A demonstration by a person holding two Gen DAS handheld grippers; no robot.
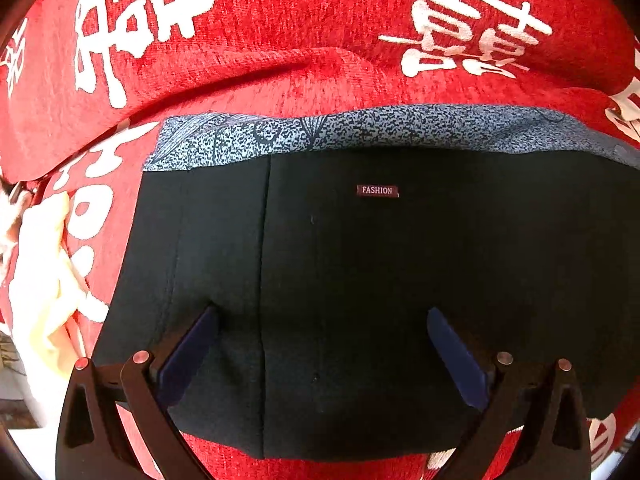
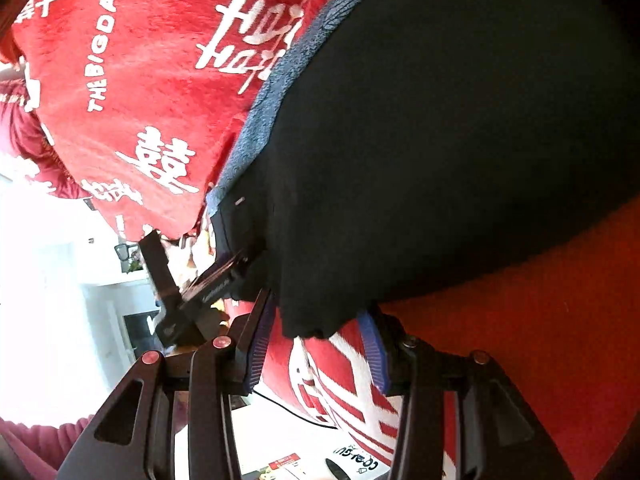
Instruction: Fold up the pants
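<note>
Black pants (image 1: 360, 280) lie folded on a red blanket (image 1: 280, 32) printed with white characters. Their blue speckled waistband lining (image 1: 320, 132) runs along the far edge, with a small "FASHION" label (image 1: 377, 190) below it. My left gripper (image 1: 322, 312) points down over the pants' near part, open wide, nothing pinched between its blue pads (image 1: 188, 352). In the right wrist view the pants (image 2: 440, 140) fill the upper right. One loose corner (image 2: 316, 320) hangs between my right gripper's (image 2: 318, 316) pads (image 2: 260, 340), which stand apart from it.
A cream cloth (image 1: 40, 280) lies at the blanket's left edge. A black device (image 2: 180, 292) sticks up beside the waistband's end. Below the blanket's edge (image 2: 340, 380) is a white surface with printed packets (image 2: 352, 466). A pink sleeve (image 2: 24, 444) shows at the lower left.
</note>
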